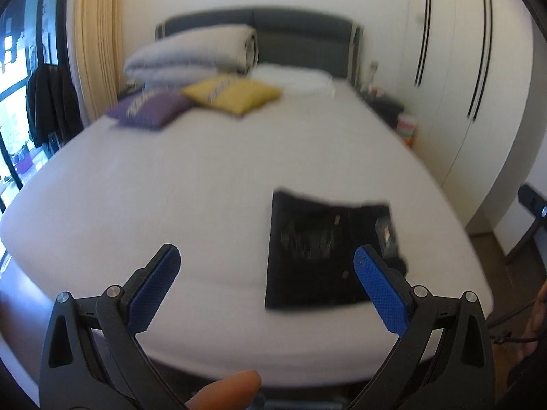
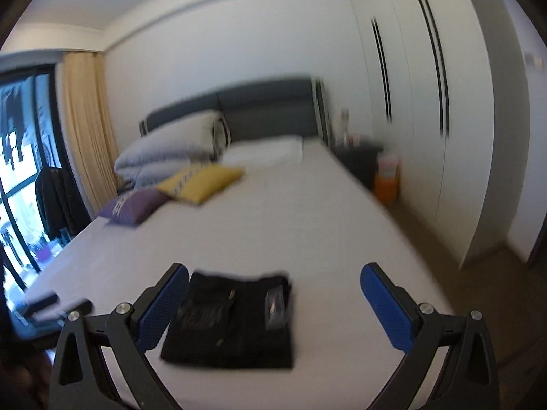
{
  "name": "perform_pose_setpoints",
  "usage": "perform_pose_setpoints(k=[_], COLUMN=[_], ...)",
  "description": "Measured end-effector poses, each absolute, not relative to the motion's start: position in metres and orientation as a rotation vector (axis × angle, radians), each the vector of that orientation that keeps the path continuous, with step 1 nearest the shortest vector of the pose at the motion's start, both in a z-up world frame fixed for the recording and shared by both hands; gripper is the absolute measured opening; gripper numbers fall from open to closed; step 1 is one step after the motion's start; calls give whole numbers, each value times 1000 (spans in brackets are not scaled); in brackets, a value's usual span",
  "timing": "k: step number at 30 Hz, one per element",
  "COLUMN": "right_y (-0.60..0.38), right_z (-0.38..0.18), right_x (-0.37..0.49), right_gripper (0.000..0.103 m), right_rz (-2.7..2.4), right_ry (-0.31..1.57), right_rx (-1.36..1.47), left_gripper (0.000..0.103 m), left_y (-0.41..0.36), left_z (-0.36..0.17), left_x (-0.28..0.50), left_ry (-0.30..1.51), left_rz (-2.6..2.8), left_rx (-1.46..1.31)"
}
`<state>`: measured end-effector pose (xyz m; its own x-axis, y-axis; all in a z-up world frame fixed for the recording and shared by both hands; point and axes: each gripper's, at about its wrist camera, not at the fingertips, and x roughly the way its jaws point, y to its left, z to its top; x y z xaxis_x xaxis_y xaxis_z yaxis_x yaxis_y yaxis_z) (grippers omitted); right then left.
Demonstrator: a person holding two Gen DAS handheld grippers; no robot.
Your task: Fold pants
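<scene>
Pants: the black pants (image 1: 328, 253) lie folded into a compact rectangle on the white bed (image 1: 171, 177), near its foot edge and toward the wardrobe side.
Left gripper: the left gripper (image 1: 266, 287) has its blue pads spread wide with nothing between them; it hangs above the bed, clear of the cloth.
Right gripper: the right gripper (image 2: 273, 304) is also spread wide and empty, raised off the bed.
Direction: from the left gripper the pants sit ahead and to its right, behind the right pad; from the right gripper they sit ahead and to its left, beside the left pad.
Long axis: the bundle looks slightly longer from the foot toward the headboard (image 2: 266, 102).
Nearer hand: neither is clearly nearer.
Progress: the fold looks finished, judging by the tidy shape.
</scene>
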<state>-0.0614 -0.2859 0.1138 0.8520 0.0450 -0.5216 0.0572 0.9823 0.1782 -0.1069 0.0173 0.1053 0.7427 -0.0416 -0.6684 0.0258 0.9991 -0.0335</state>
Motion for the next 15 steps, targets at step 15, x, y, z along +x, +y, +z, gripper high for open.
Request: perform_pose_setpoints(k=[15], right_y=[-241], right_z=[65], right_x=[-60], right_gripper=[103], right_rz=[11], right_ry=[737], right_rx=[59], left_gripper=[103], left_y=[-8], left_z=[19], left_x=[-69], left_ry=[886], left_rz=[-27], left_rx=[-9])
